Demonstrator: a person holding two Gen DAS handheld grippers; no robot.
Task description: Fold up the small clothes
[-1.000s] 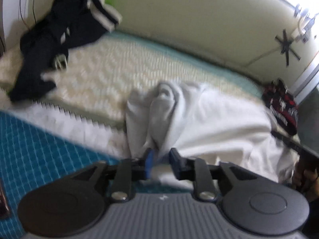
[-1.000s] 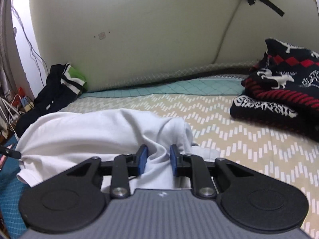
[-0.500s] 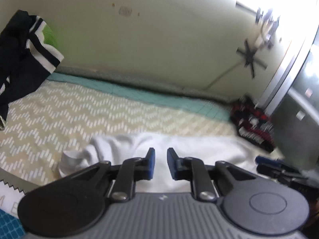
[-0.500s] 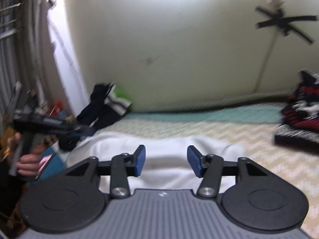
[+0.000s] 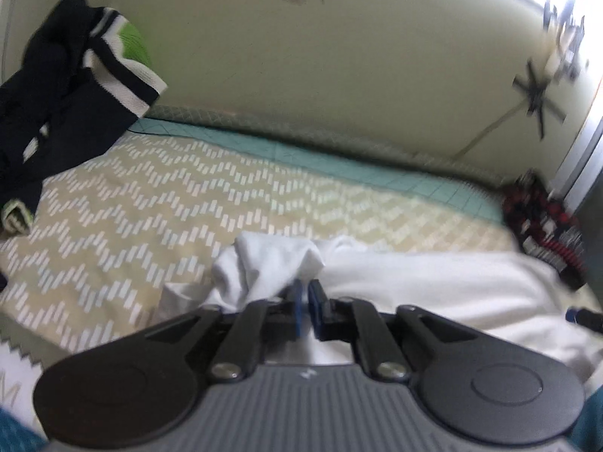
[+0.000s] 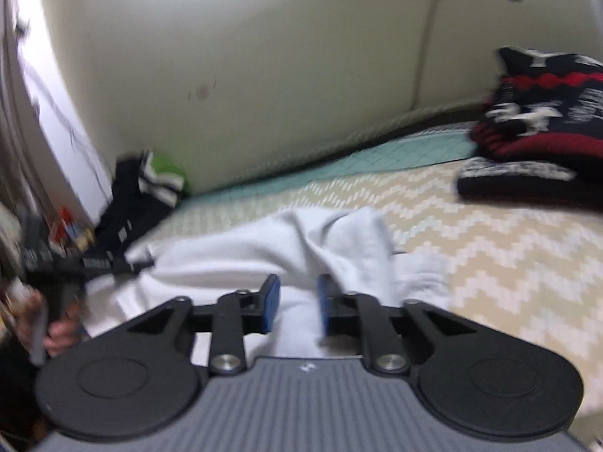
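White garment (image 5: pixel 414 282): it lies rumpled across the near part of my zigzag-patterned mat (image 5: pixel 150 203), a bunched sleeve end sticking up on one side and the body spreading flat toward the other.
My left gripper (image 5: pixel 304 310): the blue pads are almost together, with only a sliver of gap, and a thin fold of the white cloth sits pinched between them at the base of the bunched part.
My right gripper (image 6: pixel 297 307): the jaws are closing, a clear gap left between the blue pads; white fabric lies in that gap, but I see neither pad pressing on it.
My left hand (image 6: pixel 56 324): in the right wrist view it shows at the far left edge, blurred, wrapped round the handle of the other tool, whose tip reaches the garment's edge.
Dark striped garment (image 5: pixel 64 86): heaped in the far corner against the wall (image 5: pixel 301 75), black with white bands and a patch of bright green, well apart from the white one.
Red and black knit (image 6: pixel 539 120): folded in a stack on the mat's other far corner, with white figures in the pattern; it does not touch the white cloth.
Teal sheet (image 5: pixel 339 158): a strip of it shows between the mat and the wall.
Sharpness: both views are smeared, so finer creases escape me.
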